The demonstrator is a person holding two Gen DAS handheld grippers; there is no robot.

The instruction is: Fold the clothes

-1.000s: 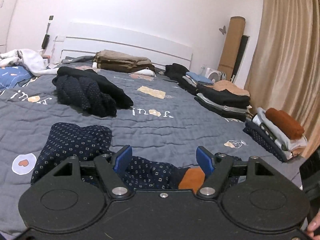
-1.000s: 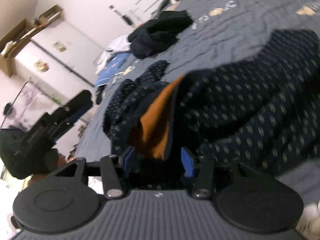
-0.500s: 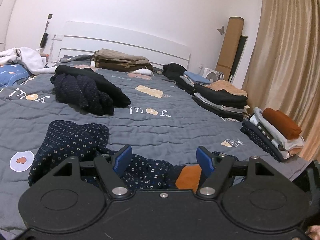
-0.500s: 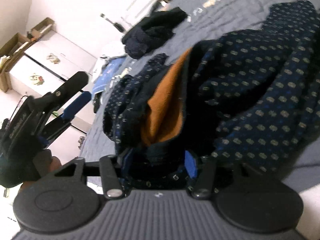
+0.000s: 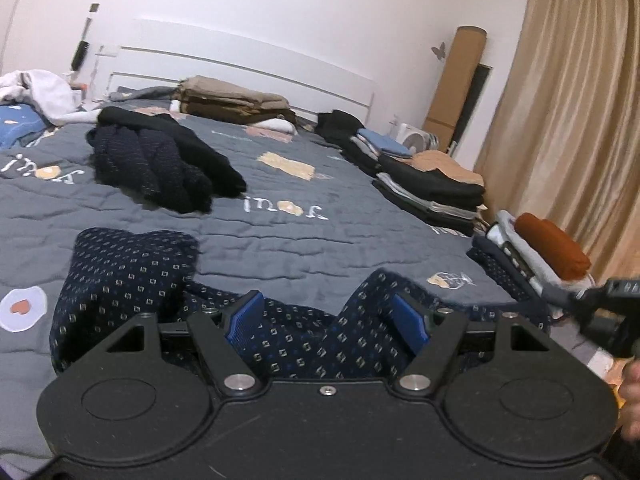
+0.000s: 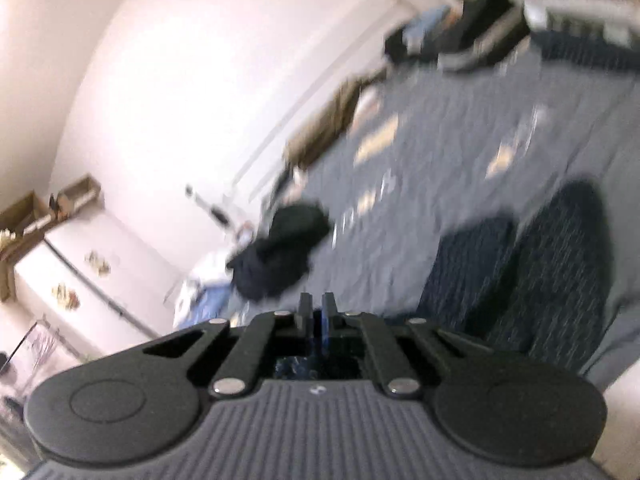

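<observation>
A wide bed under a grey quilted cover stretches ahead of me. The navy garment with small square print lies crumpled at its near edge. My left hand-held gripper gapes wide just above that cloth, gripping nothing. My right hand-held gripper is pinched nearly closed; whether it nips fabric I cannot tell.

Dim indoor light; right view motion-blurred, left sharp w/ fisheye warp

garment: navy, small square print | quilt: grey | fingers: blue | curtain: tan
</observation>
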